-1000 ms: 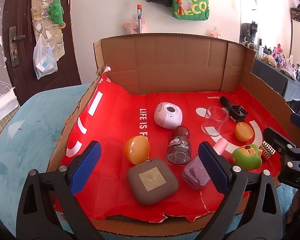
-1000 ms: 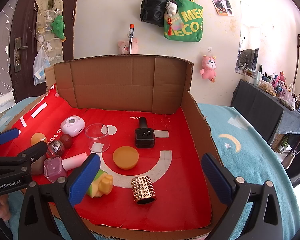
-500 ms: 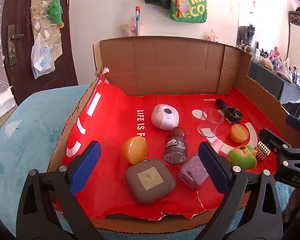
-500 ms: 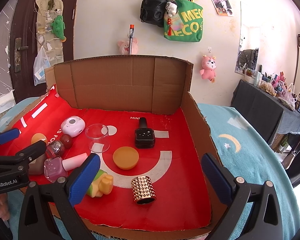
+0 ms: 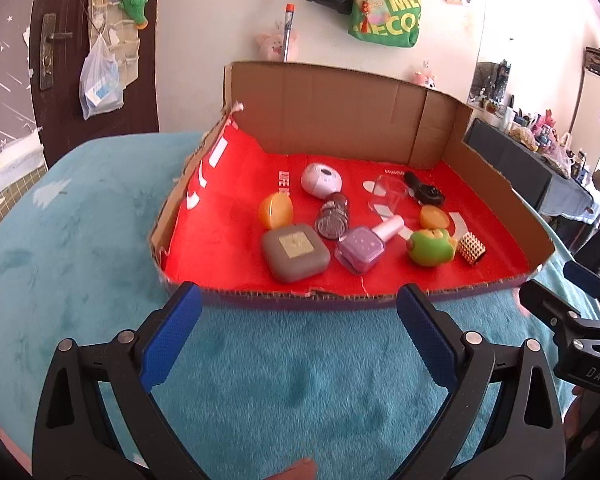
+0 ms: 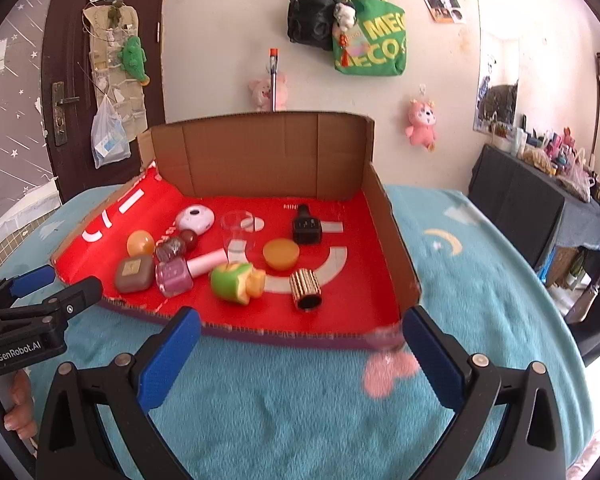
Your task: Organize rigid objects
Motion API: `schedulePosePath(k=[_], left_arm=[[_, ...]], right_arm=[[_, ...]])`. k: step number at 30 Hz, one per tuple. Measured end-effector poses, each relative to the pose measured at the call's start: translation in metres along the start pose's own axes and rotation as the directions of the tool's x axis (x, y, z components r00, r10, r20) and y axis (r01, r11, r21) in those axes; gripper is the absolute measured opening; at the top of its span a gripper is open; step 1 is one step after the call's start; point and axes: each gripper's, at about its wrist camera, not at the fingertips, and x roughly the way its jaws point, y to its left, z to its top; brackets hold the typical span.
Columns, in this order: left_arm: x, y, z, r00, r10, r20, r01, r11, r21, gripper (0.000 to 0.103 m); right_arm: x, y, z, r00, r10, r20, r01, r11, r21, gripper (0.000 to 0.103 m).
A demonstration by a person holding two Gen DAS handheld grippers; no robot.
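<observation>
On the teal blanket (image 6: 300, 392) sits an open cardboard tray (image 6: 392, 240) lined with red paper (image 6: 352, 280), its far and right walls upright, its near edge low. Both grippers hover over the blanket just short of that near edge: the left gripper (image 5: 298, 336) faces the tray's left half, the right gripper (image 6: 300, 350) its middle, each with its blue-padded fingers (image 6: 168, 356) spread wide and holding nothing.

All the rigid objects lie inside the tray. At near left is a brown square compact (image 5: 295, 249), with an orange egg (image 5: 275, 211) behind it and a white round device (image 5: 321, 179) farther back. A dark glitter jar (image 5: 333, 216) lies between them. Right of the compact is a purple nail-polish bottle (image 5: 366, 245) on its side, then a green-and-yellow toy (image 6: 236, 282) and a gold studded cylinder (image 6: 306, 289). Farther back stand a clear glass cup (image 6: 239, 236), an orange dish (image 6: 281, 254) and a black gadget (image 6: 306, 227).
</observation>
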Motion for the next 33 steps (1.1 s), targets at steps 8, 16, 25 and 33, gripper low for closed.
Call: schedulePosePath(k=[8, 16, 25, 33], left_arm=[[0.028, -0.017, -0.031, 0.984, 0.036, -0.172, -0.025, 0.998, 0.064, 0.099], [0.034, -0.024, -0.034, 0.978, 0.094, -0.185, -0.077, 0.993, 0.093, 0.100], [0.037, -0.019, -0.033, 0.977, 0.089, -0.193, -0.076, 0.994, 0.076, 0.103], [0.038, -0.017, -0.032, 0.978, 0.082, -0.192, -0.069, 0.995, 0.073, 0.103]], right_arm=[[0.044, -0.021, -0.038, 0.960, 0.011, -0.279, 0.015, 0.996, 0.090, 0.103], [0.040, -0.020, -0.045, 0.963, -0.051, -0.266, 0.063, 0.997, 0.035, 0.103], [0.041, -0.015, -0.041, 0.963, -0.049, -0.265, 0.062, 0.997, 0.042, 0.103], [0.045, -0.014, -0.038, 0.963, -0.044, -0.267, 0.058, 0.997, 0.045, 0.103]])
